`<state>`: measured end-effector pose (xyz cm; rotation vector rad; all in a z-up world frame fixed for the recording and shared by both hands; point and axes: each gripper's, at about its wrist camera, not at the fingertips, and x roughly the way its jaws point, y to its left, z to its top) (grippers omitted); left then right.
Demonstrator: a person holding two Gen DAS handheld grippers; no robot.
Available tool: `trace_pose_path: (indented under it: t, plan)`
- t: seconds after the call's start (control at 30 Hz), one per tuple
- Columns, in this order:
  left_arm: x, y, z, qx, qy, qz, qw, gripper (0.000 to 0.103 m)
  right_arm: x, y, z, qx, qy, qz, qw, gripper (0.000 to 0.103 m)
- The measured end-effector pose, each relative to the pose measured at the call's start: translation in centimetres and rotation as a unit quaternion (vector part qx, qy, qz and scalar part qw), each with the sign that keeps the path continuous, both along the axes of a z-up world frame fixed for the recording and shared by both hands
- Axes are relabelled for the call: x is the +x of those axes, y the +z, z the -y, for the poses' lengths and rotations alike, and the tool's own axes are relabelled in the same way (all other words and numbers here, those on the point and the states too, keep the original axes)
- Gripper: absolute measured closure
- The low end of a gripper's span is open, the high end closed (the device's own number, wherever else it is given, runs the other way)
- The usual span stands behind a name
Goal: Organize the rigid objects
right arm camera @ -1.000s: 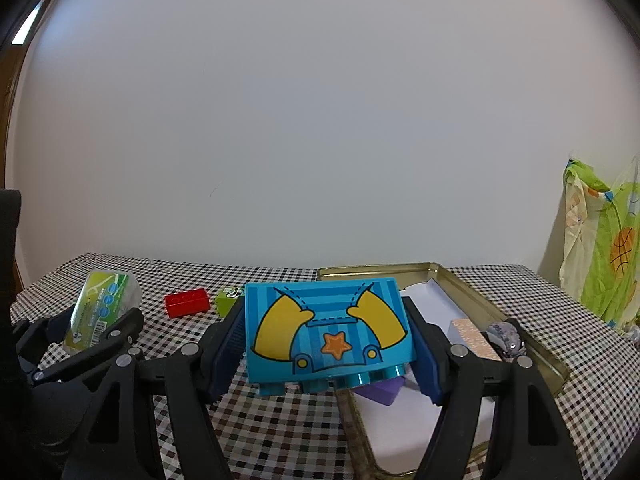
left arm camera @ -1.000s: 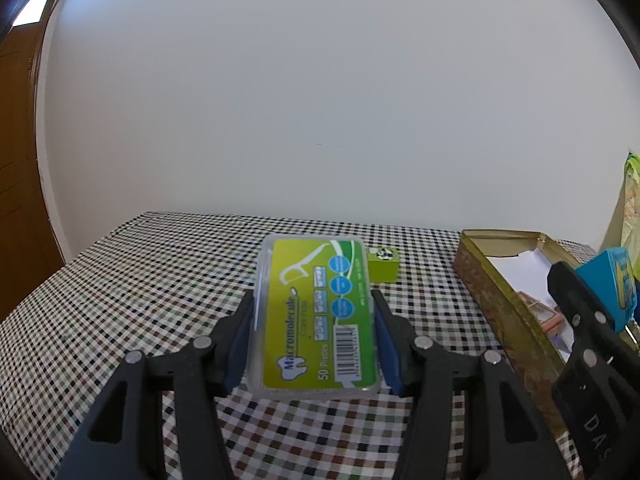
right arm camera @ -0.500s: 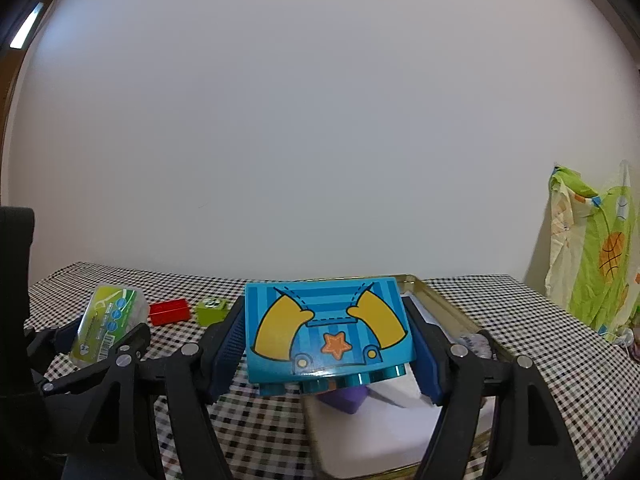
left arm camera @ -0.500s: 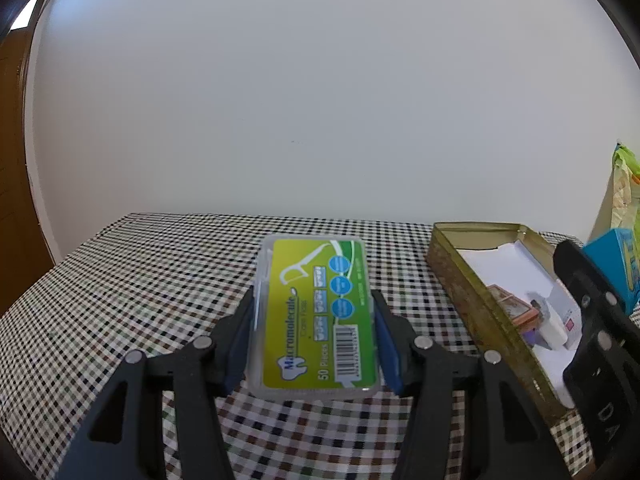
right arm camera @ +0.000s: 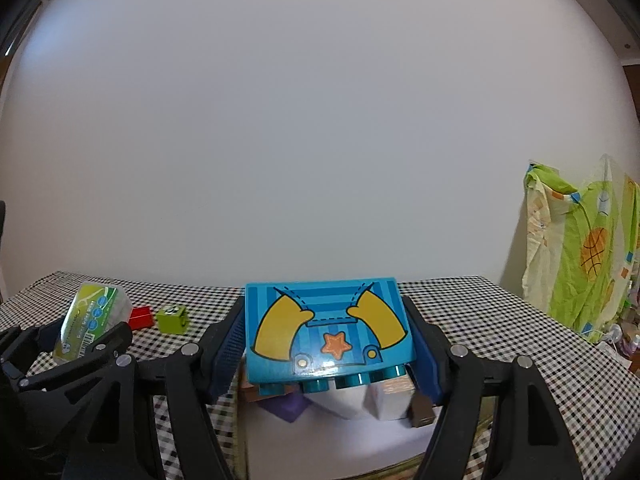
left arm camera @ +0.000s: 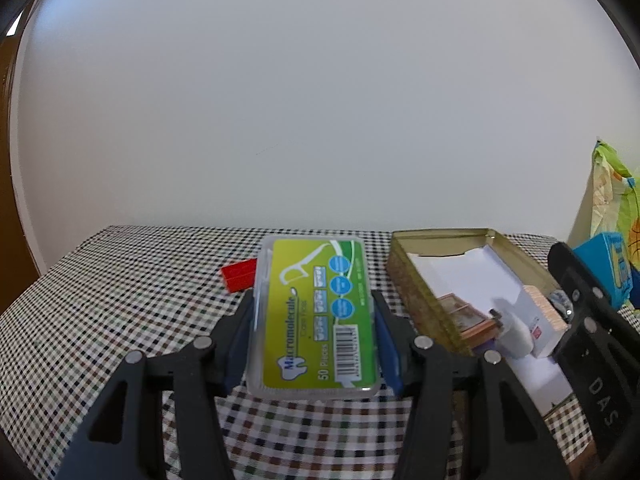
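My left gripper is shut on a clear floss pick box with a green label, held above the checkered table left of the gold tin. My right gripper is shut on a blue toy brick with yellow mittens and a star, held over the tin's white-lined inside. The tin holds small boxes, a purple piece and a white block. The right gripper and its brick also show at the right edge of the left wrist view.
A red brick and a green cube lie on the checkered tablecloth behind the floss box. A green patterned cloth hangs at the right. A white wall stands behind the table.
Both grippers have moved right and forward with their loads. The right gripper now sits over the tin's inside; the tin has come closer in the left wrist view, and the red brick shows there.
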<state>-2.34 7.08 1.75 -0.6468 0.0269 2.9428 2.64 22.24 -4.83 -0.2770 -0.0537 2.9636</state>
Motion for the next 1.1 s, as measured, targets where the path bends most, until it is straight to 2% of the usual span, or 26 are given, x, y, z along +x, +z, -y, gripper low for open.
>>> trace_pose_path:
  t: [0.47,0.7,1.1]
  plan:
    - [0.5,1.5,-4.3,0.0,-0.042,-0.016,0.999,0.05,2.0,1.4,-2.1,-0.021,-0.043,-0.002,0.999,0.029]
    - [0.1,1.4,-6.5,0.007,-0.057,-0.008,0.9983,0.05,2.0,1.8,-3.7,-0.041,-0.059,0.0,0.997,0.029]
    - [-1.1,1.6,-9.4,0.006,-0.078,0.005,0.9969,0.049,-0.3,2.4,-5.7,-0.069,-0.046,0.046,0.996,0.029]
